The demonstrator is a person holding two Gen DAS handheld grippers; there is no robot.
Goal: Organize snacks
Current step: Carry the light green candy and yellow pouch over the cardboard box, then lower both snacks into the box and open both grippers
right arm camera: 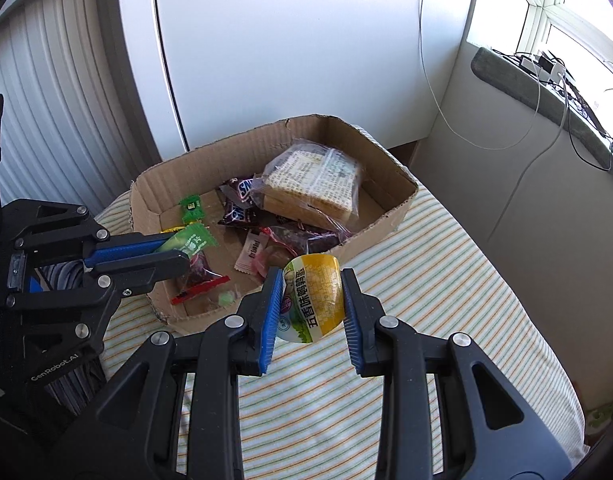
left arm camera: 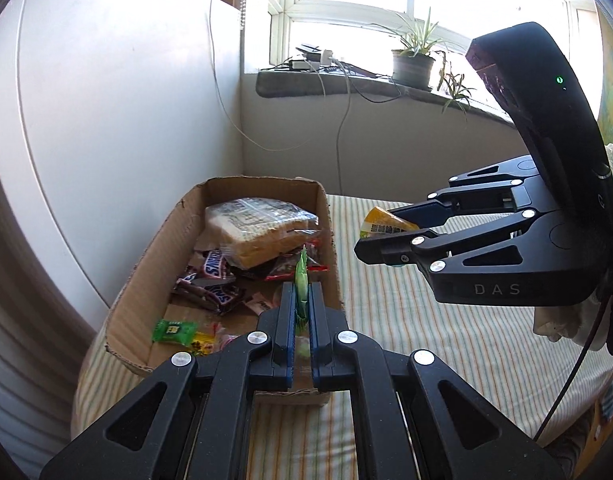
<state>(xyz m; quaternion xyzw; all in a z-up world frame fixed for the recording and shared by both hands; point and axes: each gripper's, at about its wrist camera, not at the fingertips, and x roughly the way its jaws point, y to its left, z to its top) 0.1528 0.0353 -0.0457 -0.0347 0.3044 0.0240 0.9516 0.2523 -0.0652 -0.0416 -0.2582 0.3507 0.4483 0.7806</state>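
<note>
A cardboard box (left arm camera: 154,240) (right arm camera: 390,168) sits on a striped cloth and holds a bagged sandwich (left arm camera: 262,228) (right arm camera: 314,184), Snickers bars (left arm camera: 216,280) (right arm camera: 242,200) and small candies. My left gripper (left arm camera: 302,296) (right arm camera: 174,252) is shut on a thin green snack packet (left arm camera: 301,284) (right arm camera: 190,240), held over the box's near end. My right gripper (right arm camera: 312,300) (left arm camera: 390,236) is shut on a yellow and white snack pack (right arm camera: 312,296) (left arm camera: 382,222), held above the cloth just beside the box's right wall.
A white cabinet (right arm camera: 286,40) stands behind the box. A windowsill (left arm camera: 346,84) with potted plants (left arm camera: 414,56), chargers and hanging cables runs along the back. The striped cloth surface (left arm camera: 446,340) (right arm camera: 446,280) extends to the right of the box.
</note>
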